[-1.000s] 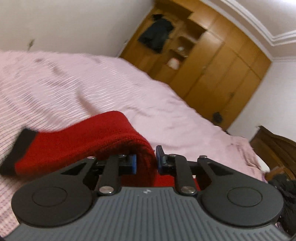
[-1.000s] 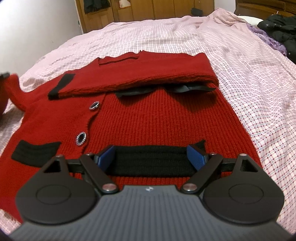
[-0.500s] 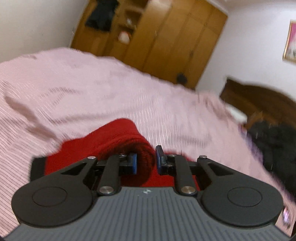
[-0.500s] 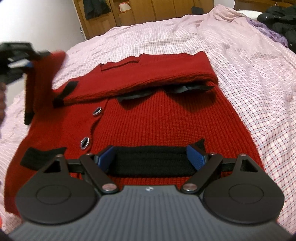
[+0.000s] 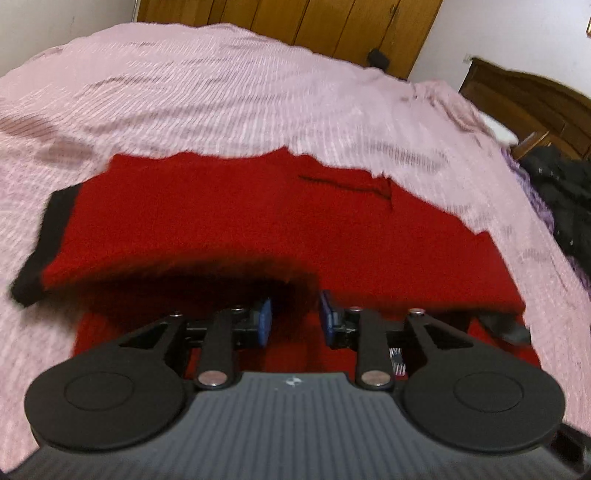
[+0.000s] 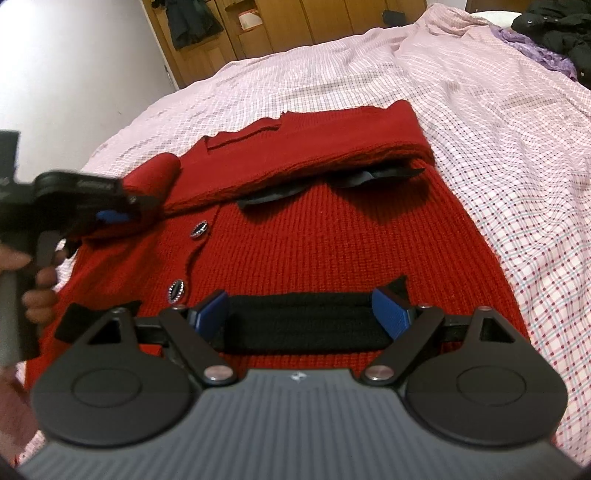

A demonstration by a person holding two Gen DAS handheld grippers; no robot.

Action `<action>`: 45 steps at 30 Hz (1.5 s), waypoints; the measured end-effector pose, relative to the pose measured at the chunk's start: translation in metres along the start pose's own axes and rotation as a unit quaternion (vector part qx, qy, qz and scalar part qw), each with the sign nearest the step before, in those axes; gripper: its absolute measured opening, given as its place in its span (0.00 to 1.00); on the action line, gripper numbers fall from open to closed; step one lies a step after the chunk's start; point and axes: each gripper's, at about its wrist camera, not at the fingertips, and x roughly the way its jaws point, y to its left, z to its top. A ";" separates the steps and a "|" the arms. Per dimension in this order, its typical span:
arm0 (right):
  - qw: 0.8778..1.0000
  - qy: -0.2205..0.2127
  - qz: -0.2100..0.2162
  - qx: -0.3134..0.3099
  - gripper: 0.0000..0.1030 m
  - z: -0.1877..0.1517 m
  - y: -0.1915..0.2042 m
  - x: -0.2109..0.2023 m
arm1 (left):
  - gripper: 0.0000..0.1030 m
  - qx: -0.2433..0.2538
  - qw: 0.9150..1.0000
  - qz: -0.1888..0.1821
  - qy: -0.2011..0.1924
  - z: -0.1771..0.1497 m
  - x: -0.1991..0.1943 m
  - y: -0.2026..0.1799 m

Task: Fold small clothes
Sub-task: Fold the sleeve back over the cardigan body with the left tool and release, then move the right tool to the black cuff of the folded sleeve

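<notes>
A red knit cardigan with black trim and dark buttons lies flat on the bed. Its right sleeve is folded across the chest. My left gripper is shut on the left sleeve and holds it over the cardigan's body; the sleeve's black cuff hangs at the left. The left gripper also shows in the right wrist view, at the cardigan's left side. My right gripper is open and empty, its fingers either side of the black hem band.
The bed has a pink checked sheet. Dark clothes and purple fabric lie at the far right. Wooden wardrobes and a headboard stand beyond the bed.
My left gripper has carried the left sleeve from the bed's left side up and over the cardigan's body. The right gripper has stayed open at the hem.
</notes>
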 end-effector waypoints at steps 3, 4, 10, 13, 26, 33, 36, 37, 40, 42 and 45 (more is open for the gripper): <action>1.000 0.000 -0.005 -0.004 0.84 -0.001 0.002 -0.001 | 0.42 -0.014 0.999 0.029 0.014 -0.010 -0.026 0.012; 1.000 0.001 -0.009 -0.008 0.84 -0.001 0.004 0.000 | 0.43 -0.020 0.999 0.038 0.016 -0.014 -0.035 0.018; 0.999 0.003 -0.030 -0.023 0.84 0.000 0.015 0.000 | 0.44 -0.047 0.996 0.078 0.015 -0.034 -0.079 0.047; 0.999 0.002 -0.031 -0.016 0.84 0.002 0.015 -0.002 | 0.45 -0.053 0.994 0.091 0.019 -0.041 -0.093 0.058; 0.999 -0.004 -0.006 -0.048 0.82 0.018 0.046 -0.013 | 0.45 -0.047 0.991 0.125 0.029 -0.058 -0.111 0.078; 0.994 -0.009 0.017 -0.108 0.82 0.036 0.090 -0.004 | 0.45 -0.055 0.989 0.133 0.026 -0.062 -0.119 0.091; 0.988 -0.014 0.029 -0.148 0.82 0.041 0.114 -0.001 | 0.45 -0.067 0.987 0.142 0.025 -0.064 -0.121 0.101; 0.987 -0.014 0.034 -0.158 0.82 0.043 0.121 0.001 | 0.45 -0.072 0.986 0.146 0.026 -0.065 -0.121 0.104; 0.981 -0.010 0.050 -0.189 0.82 0.049 0.144 0.013 | 0.45 -0.083 0.985 0.148 0.025 -0.068 -0.124 0.113; 0.976 -0.003 0.060 -0.209 0.82 0.052 0.159 0.022 | 0.45 -0.088 0.985 0.148 0.023 -0.070 -0.126 0.118; 0.969 0.006 0.066 -0.240 0.82 0.055 0.183 0.035 | 0.45 -0.097 0.984 0.146 0.024 -0.073 -0.126 0.126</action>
